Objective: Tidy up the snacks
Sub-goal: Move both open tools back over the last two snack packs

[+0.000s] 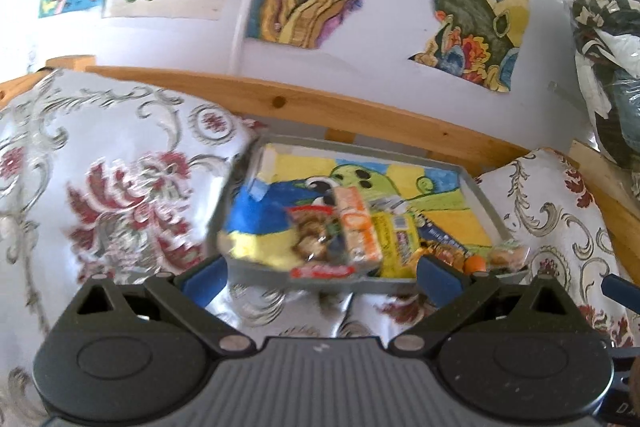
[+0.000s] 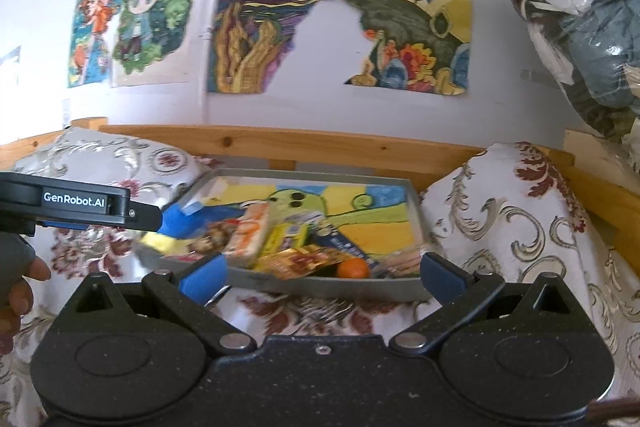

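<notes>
My left tool (image 1: 318,275) is spread wide and empty, the grey tray (image 1: 478,187) of snacks (image 1: 356,231) just beyond its tips. My right tool (image 2: 322,273) gapes too, tray (image 2: 412,195) straight ahead between patterned cushions (image 2: 520,227).

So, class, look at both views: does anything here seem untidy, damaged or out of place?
Yes. The snacks lie heaped at the near end of the grey tray, overlapping at odd angles, with an orange fruit among the packets. On the wall, one drawing has torn edges.

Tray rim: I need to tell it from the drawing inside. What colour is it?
Plain grey tray; right wrist view shows it best.
</notes>
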Action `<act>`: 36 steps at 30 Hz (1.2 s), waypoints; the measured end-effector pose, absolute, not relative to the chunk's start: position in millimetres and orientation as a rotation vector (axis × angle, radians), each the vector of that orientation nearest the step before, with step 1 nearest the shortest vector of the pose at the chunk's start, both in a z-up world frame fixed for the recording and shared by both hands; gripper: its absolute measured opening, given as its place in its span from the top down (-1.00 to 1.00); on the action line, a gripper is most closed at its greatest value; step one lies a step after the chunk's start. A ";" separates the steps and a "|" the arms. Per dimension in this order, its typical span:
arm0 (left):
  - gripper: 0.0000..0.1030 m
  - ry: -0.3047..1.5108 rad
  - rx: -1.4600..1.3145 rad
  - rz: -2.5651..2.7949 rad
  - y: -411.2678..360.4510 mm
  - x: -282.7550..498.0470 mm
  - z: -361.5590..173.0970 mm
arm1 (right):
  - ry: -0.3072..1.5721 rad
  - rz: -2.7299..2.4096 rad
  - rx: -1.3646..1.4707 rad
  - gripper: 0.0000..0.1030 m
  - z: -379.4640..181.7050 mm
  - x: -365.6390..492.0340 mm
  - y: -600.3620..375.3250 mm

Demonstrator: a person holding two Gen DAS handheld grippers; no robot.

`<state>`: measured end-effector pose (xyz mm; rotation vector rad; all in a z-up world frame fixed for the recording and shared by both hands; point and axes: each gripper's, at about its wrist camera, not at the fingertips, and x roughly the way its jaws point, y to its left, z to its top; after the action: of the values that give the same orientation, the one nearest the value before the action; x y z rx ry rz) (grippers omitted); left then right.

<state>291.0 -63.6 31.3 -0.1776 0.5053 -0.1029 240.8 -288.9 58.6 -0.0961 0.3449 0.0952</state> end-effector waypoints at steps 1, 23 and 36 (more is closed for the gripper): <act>-0.99 0.508 -0.182 -0.099 -60.2 287.2 30.3 | 0.344 0.102 -0.099 -0.99 58.0 236.6 -285.7; -0.99 0.627 -0.212 0.007 11.0 181.9 -18.6 | 0.491 0.199 -0.119 -0.99 10.5 166.4 -227.9; -0.99 0.738 -0.199 0.037 18.2 166.6 -42.9 | 0.661 0.173 -0.122 -0.99 -15.9 151.7 -215.3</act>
<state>166.6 18.2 -42.9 -0.1994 0.7381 0.0368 151.7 -215.2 -15.9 -0.1219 0.6612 0.1733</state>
